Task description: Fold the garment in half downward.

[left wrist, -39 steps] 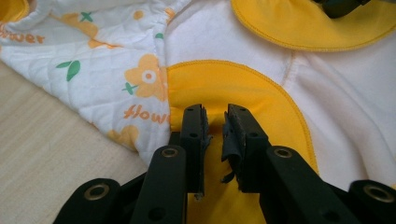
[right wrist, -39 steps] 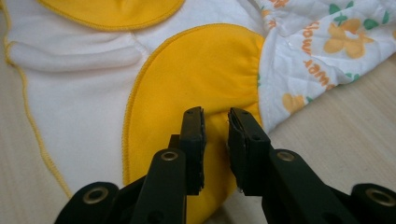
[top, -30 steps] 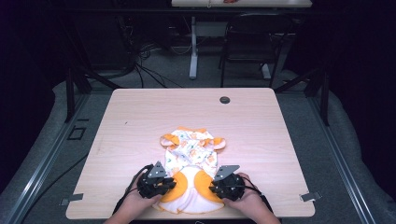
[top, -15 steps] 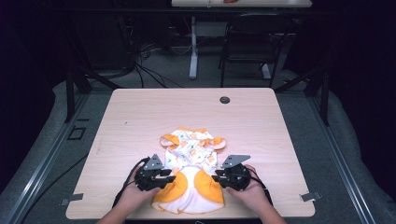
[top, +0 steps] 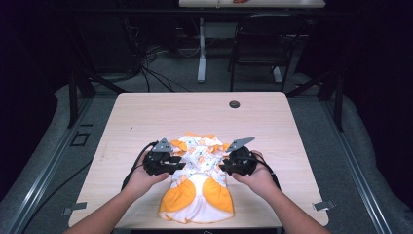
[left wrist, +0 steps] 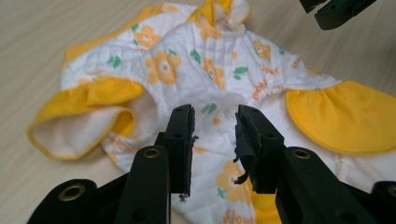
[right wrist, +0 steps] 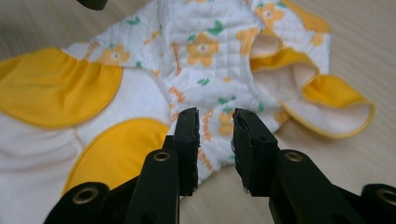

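A white quilted baby garment point(top: 199, 191) with orange flowers and yellow patches lies flat near the table's front edge. My left gripper point(top: 181, 165) hovers at its left side and my right gripper point(top: 223, 166) at its right, both pointing inward at its middle. In the left gripper view the left gripper point(left wrist: 215, 112) is open above the garment point(left wrist: 187, 60); its jaws have just been opening, with nothing between them. In the right gripper view the right gripper point(right wrist: 215, 114) is also open over the garment point(right wrist: 201, 46), its jaws just opened wider, with nothing between them.
The light wooden table point(top: 146, 117) carries a small black round disc point(top: 234, 104) near its far edge. Behind the table stand a dark chair point(top: 263, 44) and a white table leg point(top: 201, 53). Metal floor rails run along both sides.
Both grippers have lifted off the garment's lower part and moved away from the front edge toward its middle. Their jaws stand wider apart. The garment stays flat on the table.
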`<state>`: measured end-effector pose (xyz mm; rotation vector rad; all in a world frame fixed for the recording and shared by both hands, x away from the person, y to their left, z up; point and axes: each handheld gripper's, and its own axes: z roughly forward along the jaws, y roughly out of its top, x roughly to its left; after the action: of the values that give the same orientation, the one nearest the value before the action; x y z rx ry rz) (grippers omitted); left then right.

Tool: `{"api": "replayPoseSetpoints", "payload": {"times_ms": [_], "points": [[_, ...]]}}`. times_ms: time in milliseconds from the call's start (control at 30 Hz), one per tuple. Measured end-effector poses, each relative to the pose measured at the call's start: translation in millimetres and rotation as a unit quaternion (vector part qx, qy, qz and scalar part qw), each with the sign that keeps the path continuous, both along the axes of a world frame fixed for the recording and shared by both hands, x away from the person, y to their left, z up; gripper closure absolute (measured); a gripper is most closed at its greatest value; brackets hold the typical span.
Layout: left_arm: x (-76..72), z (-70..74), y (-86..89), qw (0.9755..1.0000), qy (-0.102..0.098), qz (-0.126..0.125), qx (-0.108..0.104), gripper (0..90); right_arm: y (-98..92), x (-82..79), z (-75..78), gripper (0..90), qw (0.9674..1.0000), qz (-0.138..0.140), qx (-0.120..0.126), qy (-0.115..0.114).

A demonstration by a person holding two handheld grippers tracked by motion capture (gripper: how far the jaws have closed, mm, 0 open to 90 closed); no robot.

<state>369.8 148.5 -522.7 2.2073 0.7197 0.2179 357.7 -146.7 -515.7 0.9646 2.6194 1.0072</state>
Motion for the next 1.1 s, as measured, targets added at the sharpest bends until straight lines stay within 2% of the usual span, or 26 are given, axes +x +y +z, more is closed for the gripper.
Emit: {"api": "replayPoseSetpoints", "payload": {"times_ms": [67,100,300,400,433,500,567,767,833,967,1067,1100], "points": [[9.4,4.7,-0.4,1.0000,0.000,-0.004,0.000,66.7,2.0,9.3,5.6,69.4,1.0000,-0.002,-0.002,-0.004],[15.9,7.6,0.3,1.0000,0.005,-0.004,0.001,66.8,2.3,13.1,8.2,69.5,0.9999,-0.001,-0.012,-0.005],[49.4,19.0,4.3,0.9998,-0.005,0.016,0.005,69.4,5.3,46.2,19.0,70.6,0.9995,-0.011,-0.029,-0.010],[65.0,22.0,5.5,0.9994,-0.011,0.027,0.019,70.5,7.5,62.2,23.5,71.2,0.9989,-0.008,-0.044,-0.014],[71.8,23.0,6.4,0.9993,-0.007,0.029,0.021,70.6,8.2,66.1,24.3,71.5,0.9988,-0.011,-0.044,-0.016],[80.9,22.8,6.6,0.9996,-0.005,0.027,0.009,70.7,9.2,77.2,26.6,71.7,0.9989,-0.012,-0.044,-0.015],[89.1,22.9,6.1,0.9996,0.002,0.025,0.010,70.6,9.8,87.5,28.0,71.6,0.9990,-0.012,-0.041,-0.014],[108.2,19.1,-2.6,0.9994,0.004,0.028,0.022,70.6,15.4,113.5,20.1,71.5,0.9979,-0.010,-0.064,-0.001],[113.6,16.2,-3.9,0.9987,0.005,0.033,0.037,70.3,18.5,119.0,15.3,71.1,0.9978,-0.008,-0.065,0.006],[124.3,6.1,-3.0,0.9975,0.015,0.051,0.047,68.4,26.4,126.1,6.5,69.0,0.9968,0.002,-0.079,0.012],[128.3,-0.8,-2.5,0.9965,0.019,0.057,0.057,68.0,32.0,129.4,-0.7,68.1,0.9971,-0.004,-0.074,0.017],[129.6,-4.2,-2.6,0.9963,0.021,0.060,0.058,68.0,32.8,130.3,-1.6,67.8,0.9964,-0.002,-0.083,0.019]]}}
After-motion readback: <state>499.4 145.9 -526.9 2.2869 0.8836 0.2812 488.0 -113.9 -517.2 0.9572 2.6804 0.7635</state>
